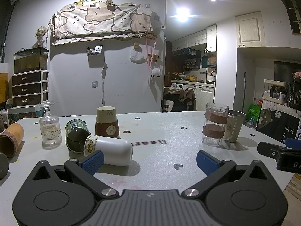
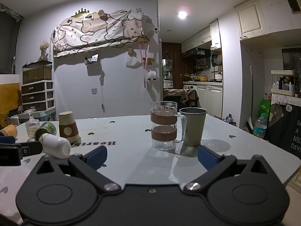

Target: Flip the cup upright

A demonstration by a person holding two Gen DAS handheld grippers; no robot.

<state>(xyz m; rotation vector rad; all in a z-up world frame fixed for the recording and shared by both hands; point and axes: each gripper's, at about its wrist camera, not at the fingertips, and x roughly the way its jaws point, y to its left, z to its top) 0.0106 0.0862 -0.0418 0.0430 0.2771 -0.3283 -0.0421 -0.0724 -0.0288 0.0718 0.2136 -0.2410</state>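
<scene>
A white cup [image 1: 112, 150] with a yellow patterned band lies on its side on the table, base toward me; it also shows in the right wrist view [image 2: 56, 145]. My left gripper [image 1: 150, 162] is open and empty, its left fingertip [image 1: 93, 162] just in front of the cup. My right gripper [image 2: 152, 157] is open and empty, close before an upright glass mug [image 2: 164, 125] with brown bands and an upright beige metal cup [image 2: 193, 126]. An upside-down paper cup [image 1: 106, 122], a dark green cup on its side [image 1: 76, 135] and an upside-down glass [image 1: 49, 127] stand behind the white cup.
A brown cup [image 1: 9, 139] lies on its side at the table's left edge. The white table [image 1: 160, 128] has heart marks and printed letters. The right gripper's body [image 1: 278, 154] shows at the right of the left wrist view. The table's right edge drops to the floor.
</scene>
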